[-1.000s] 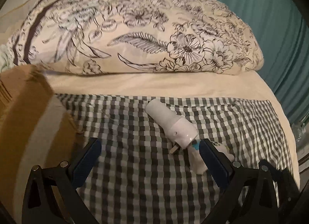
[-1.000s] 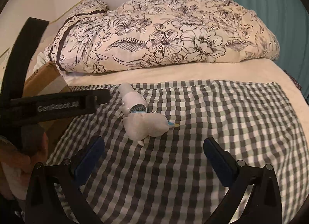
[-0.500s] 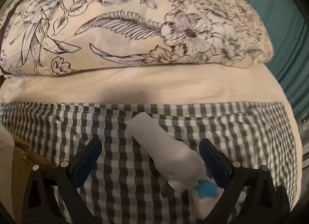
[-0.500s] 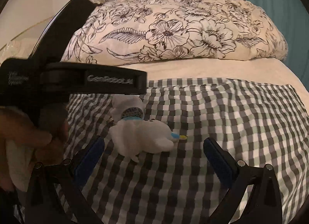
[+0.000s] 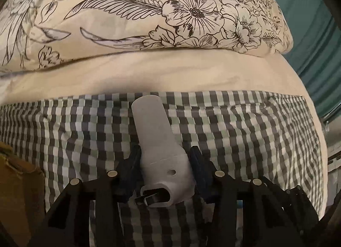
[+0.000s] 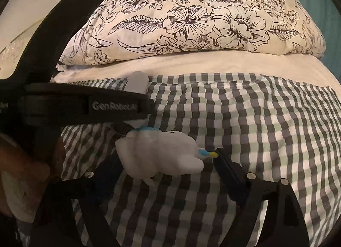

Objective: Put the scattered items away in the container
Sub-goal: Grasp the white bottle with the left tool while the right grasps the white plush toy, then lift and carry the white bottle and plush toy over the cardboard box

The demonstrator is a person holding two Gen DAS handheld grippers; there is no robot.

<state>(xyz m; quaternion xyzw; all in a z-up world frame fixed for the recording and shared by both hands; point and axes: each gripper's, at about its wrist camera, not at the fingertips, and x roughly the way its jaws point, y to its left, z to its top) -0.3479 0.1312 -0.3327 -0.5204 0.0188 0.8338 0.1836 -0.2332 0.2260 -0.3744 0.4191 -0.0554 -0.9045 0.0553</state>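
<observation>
Largest, across the back of both views: a heaped cream duvet with black-outlined flowers (image 5: 149,12), lying on a plain cream bedsheet (image 5: 127,76), with a teal curtain (image 5: 315,33) off to the right. Nearer, spread over the sheet: a grey, white and pale-green checked cloth (image 5: 245,140), bearing both task items. At the lower left edge of the left view, only a corner of the brown cardboard box (image 5: 17,183), where a second ago much of that side was filled by it. Next down in size, a white plush toy with blue and yellow trim (image 6: 162,155): flat on the cloth, long axis across the right view, yellow tip pointing right. Around it, the right gripper (image 6: 166,157), jaws closing, plush between them but not yet squeezed, right fingertip just at the yellow tip; a second ago spread wide, with the toy well ahead. Black body of the left gripper (image 5: 165,157) now across the left of the right view, with a hand (image 6: 21,161) behind it. Smallest, a white plastic plug-in light with metal prongs (image 5: 157,136): lying on the cloth just beyond the plush, long axis running away from the left camera, prongs toward the lens, frosted rounded end pointing at the cream sheet, leaning slightly left. Left jaws closing, blue pads (image 5: 197,161) against its flanks; a second ago wide apart, the light lying diagonally near the right finger.
</observation>
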